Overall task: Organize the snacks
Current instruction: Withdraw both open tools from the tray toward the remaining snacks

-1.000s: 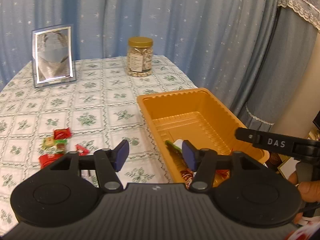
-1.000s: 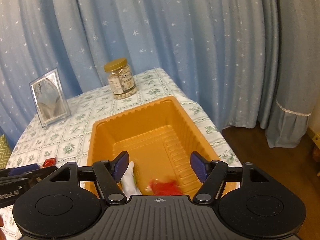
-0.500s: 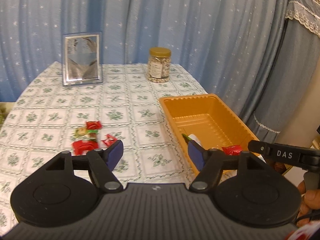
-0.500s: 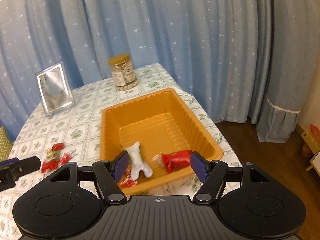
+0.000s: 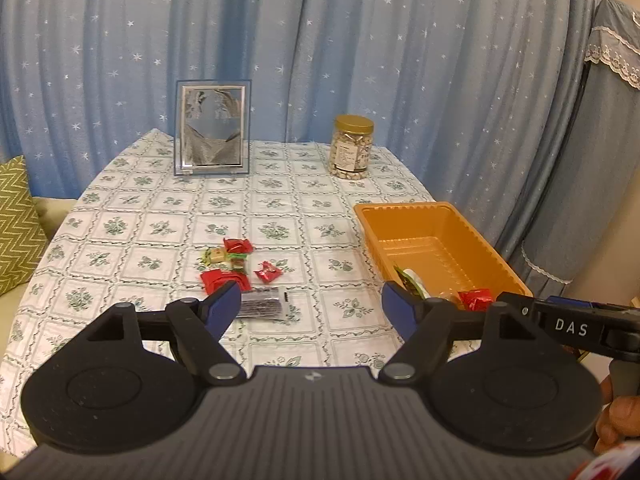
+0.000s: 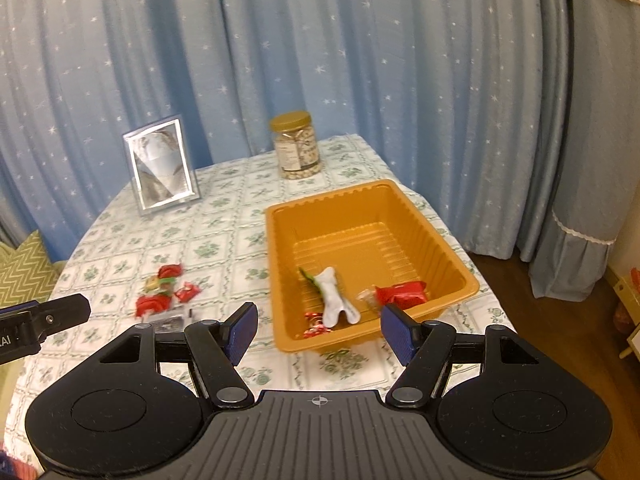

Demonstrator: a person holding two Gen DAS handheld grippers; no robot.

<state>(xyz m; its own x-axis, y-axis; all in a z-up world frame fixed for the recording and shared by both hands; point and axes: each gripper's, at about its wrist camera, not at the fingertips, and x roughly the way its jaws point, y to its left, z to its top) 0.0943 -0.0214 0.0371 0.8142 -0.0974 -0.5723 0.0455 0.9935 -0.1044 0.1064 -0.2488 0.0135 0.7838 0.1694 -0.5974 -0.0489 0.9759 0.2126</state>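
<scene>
An orange tray stands at the table's right edge. In it lie a white bone-shaped snack, a red packet and a small red candy. A cluster of red and green wrapped candies and a dark sachet lie on the cloth left of the tray. My left gripper is open and empty, held back above the near table edge. My right gripper is open and empty, above the tray's near end.
A silver picture frame and a gold-lidded jar of nuts stand at the back of the table. Blue starred curtains hang behind. A green zigzag cushion lies at the left. The floor drops off right of the tray.
Both grippers have pulled back and up from the tray. The red packet that was dropping now lies in the tray. More of the table shows.
</scene>
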